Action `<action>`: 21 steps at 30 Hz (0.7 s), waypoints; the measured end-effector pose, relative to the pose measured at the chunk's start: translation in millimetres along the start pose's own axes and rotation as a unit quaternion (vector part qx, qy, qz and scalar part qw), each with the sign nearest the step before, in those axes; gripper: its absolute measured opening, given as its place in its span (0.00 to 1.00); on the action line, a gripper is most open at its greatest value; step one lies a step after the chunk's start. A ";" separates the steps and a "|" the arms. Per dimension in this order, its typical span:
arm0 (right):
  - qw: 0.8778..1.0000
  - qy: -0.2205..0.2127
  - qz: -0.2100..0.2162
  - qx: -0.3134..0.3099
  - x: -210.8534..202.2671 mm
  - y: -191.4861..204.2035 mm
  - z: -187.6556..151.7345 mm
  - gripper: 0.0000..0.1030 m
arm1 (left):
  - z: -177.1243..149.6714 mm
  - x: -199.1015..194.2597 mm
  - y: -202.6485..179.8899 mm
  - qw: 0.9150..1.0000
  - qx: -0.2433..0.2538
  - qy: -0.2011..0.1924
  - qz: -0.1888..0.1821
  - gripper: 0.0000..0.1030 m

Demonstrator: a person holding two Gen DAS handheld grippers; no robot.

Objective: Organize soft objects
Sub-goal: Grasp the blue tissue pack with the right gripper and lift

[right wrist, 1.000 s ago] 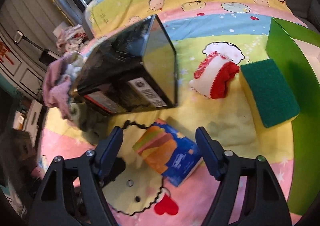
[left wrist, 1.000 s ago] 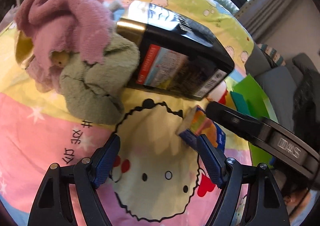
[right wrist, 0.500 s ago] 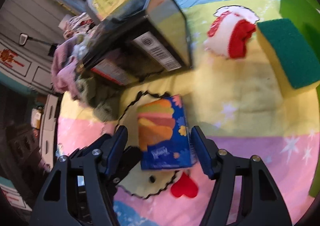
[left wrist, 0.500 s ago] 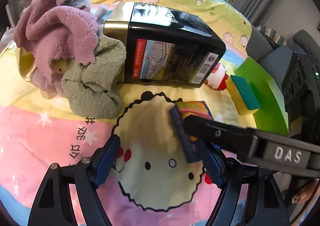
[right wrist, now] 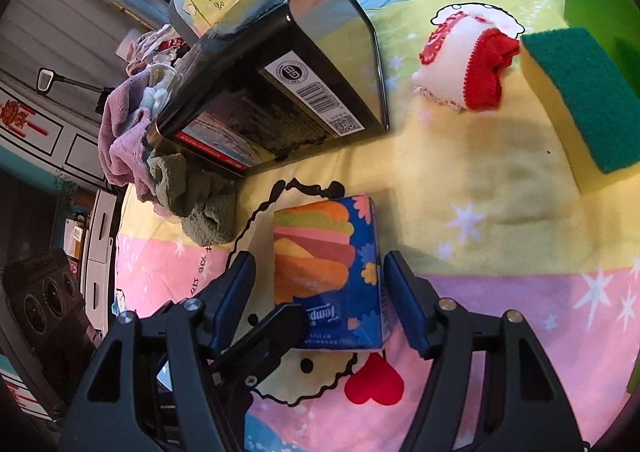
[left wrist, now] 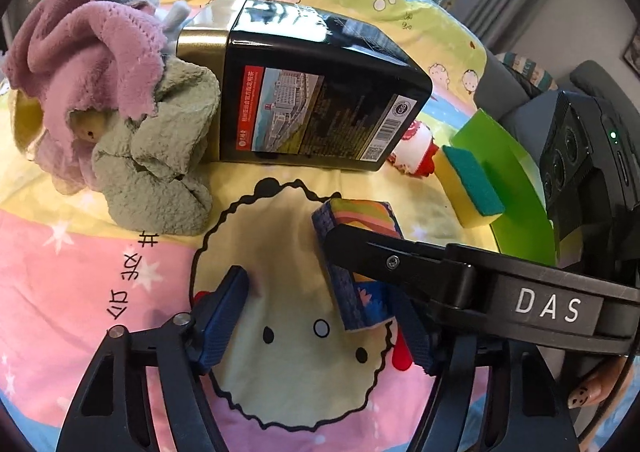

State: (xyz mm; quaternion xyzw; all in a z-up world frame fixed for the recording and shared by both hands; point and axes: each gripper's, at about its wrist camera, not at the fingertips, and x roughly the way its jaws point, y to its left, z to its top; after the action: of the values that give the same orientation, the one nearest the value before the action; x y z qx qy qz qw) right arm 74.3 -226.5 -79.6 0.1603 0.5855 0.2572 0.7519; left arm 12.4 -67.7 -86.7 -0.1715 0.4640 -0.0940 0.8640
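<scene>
Tissue pack (blue w/ orange-pink stripes) lies flat on the cartoon-print cloth, between the fingers of the right tool. In the right wrist view there's a gap on the pack's left side; the right pad sits just beside or at the pack's edge, can't tell if it touches. So right tool reads as released, not clamped. Its jaws have barely moved in the last half sec.

Left tool is spread apart too; its jaws have just been closing. The pack is between its fingers in the left wrist view, nearer the right one, but the right tool's finger crosses in front and hides the pack's far side and that contact. Left pad is clear of it, on the cloth.

Black box lies on its side behind the pack, gold end half buried by a crumpled green towel and pink cloth; something yellowish pokes out under the pink one, can't make out what. Behind the box's right corner, a white-red knit item, partly hidden in the left view. Yellow-green sponge is further right, against a green board cut off by the frame edge. A fingertip w/ a painted nail shows bottom right.
</scene>
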 end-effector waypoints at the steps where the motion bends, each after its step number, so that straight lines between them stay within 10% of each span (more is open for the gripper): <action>1: 1.000 0.000 0.000 -0.001 0.6 0.1 0.1 0.63 | -0.1 0.2 0.0 1.000 0.000 -0.002 -0.005 0.64; 6: 1.000 0.002 0.005 -0.011 3.8 6.5 -1.4 0.52 | -2.6 1.6 -6.3 0.998 0.010 -0.002 -0.054 0.41; 21: 0.993 -0.109 -0.019 -0.028 -67.1 17.4 -1.6 0.51 | 10.3 -35.0 -61.5 0.989 0.085 -0.083 -0.092 0.41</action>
State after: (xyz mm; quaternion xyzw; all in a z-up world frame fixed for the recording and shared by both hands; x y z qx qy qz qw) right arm 57.1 -250.9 -17.0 0.1556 0.4953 0.2401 0.8203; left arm 1.5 -111.0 -30.9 -0.1467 0.3631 -0.1978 0.8986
